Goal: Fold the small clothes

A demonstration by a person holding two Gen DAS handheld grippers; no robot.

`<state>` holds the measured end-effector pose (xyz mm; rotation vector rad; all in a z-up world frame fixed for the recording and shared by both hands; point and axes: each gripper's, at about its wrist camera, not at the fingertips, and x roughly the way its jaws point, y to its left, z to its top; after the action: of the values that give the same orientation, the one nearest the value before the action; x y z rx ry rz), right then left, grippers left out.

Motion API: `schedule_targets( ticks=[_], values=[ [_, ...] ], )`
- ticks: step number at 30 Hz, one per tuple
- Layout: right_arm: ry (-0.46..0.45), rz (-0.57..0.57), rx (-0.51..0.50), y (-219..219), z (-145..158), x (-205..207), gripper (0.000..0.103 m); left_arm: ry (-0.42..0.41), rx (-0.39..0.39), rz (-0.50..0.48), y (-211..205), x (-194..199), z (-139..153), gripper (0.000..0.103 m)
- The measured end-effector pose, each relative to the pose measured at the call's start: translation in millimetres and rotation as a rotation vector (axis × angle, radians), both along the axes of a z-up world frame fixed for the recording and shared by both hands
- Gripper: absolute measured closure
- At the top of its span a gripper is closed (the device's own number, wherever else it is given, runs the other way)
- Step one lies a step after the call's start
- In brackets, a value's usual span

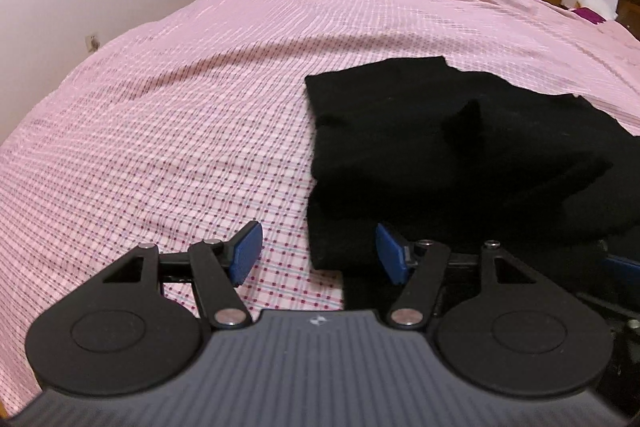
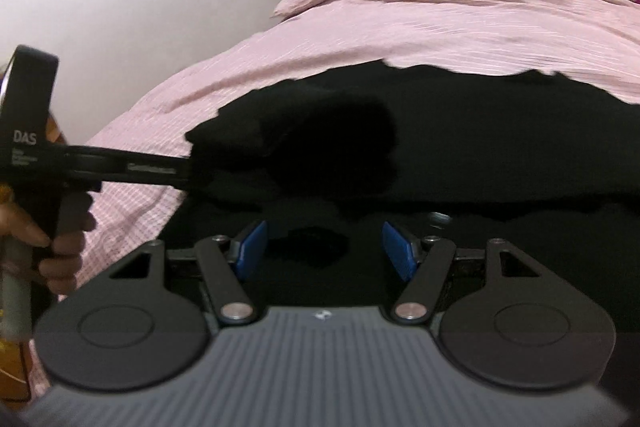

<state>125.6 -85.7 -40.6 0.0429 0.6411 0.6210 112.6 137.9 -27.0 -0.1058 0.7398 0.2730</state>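
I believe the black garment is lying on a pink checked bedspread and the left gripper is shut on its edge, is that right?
Not quite. The left gripper is open, not shut on the edge: the left wrist view shows its blue fingers standing apart, with nothing pressed between them. The black garment does lie on the pink checked bedspread.

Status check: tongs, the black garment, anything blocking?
Both tongs, left and right, open, holding nothing. Black garment partly folded on pink checked bedspread. Nothing in the way.
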Motion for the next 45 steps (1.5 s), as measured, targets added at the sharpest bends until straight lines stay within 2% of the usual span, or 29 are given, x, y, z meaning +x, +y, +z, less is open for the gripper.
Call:
schedule_targets(
  ticks=[7,8,9,10,13,20,27,30,33,34,36,37,38,39,41,45],
  values=[
    [-0.003,0.073,-0.074,37,-9,20,0.037,-0.007,-0.035,0.012,6,6,-7,0.034],
    [-0.007,0.074,-0.085,39,-11,20,0.049,-0.008,-0.030,0.012,4,7,-7,0.034],
    [-0.013,0.072,-0.095,38,-12,21,0.072,-0.009,-0.024,0.012,3,8,-7,0.034],
    [-0.011,0.071,-0.089,35,-12,22,0.082,-0.010,-0.018,0.010,3,9,-7,0.034],
    [0.039,0.036,0.043,11,0,24,0.086,-0.012,-0.006,0.005,2,9,-9,0.034],
    [0.064,-0.157,0.328,-81,37,22,0.086,-0.014,-0.002,0.007,3,10,-12,0.033],
    [0.144,-0.302,0.507,-163,29,8,0.086,-0.016,0.014,0.009,2,10,-13,0.029],
    [0.189,-0.346,0.499,-185,14,1,0.086,-0.015,0.013,0.013,3,10,-13,0.029],
    [0.267,-0.390,0.437,-192,-4,-3,0.084,-0.013,0.025,0.011,2,11,-13,0.029],
    [0.294,-0.401,0.412,-194,-10,-5,0.082,-0.013,0.029,0.011,1,11,-13,0.029],
    [0.331,-0.444,0.359,-197,-18,-9,0.069,-0.013,0.033,0.011,1,10,-13,0.029],
    [0.336,-0.457,0.344,-199,-19,-9,0.068,-0.013,0.031,0.011,1,10,-13,0.029],
    [0.331,-0.465,0.341,-201,-18,-11,0.063,-0.012,0.030,0.013,1,11,-13,0.029],
    [0.319,-0.480,0.335,-203,-15,-14,0.053,-0.011,0.029,0.014,0,11,-13,0.029],
    [0.272,-0.508,0.310,-204,-5,-18,0.045,-0.010,0.030,0.017,0,11,-13,0.029],
    [0.151,-0.511,0.253,-196,18,-18,0.044,-0.010,0.041,0.019,-2,11,-13,0.029]
  ],
)
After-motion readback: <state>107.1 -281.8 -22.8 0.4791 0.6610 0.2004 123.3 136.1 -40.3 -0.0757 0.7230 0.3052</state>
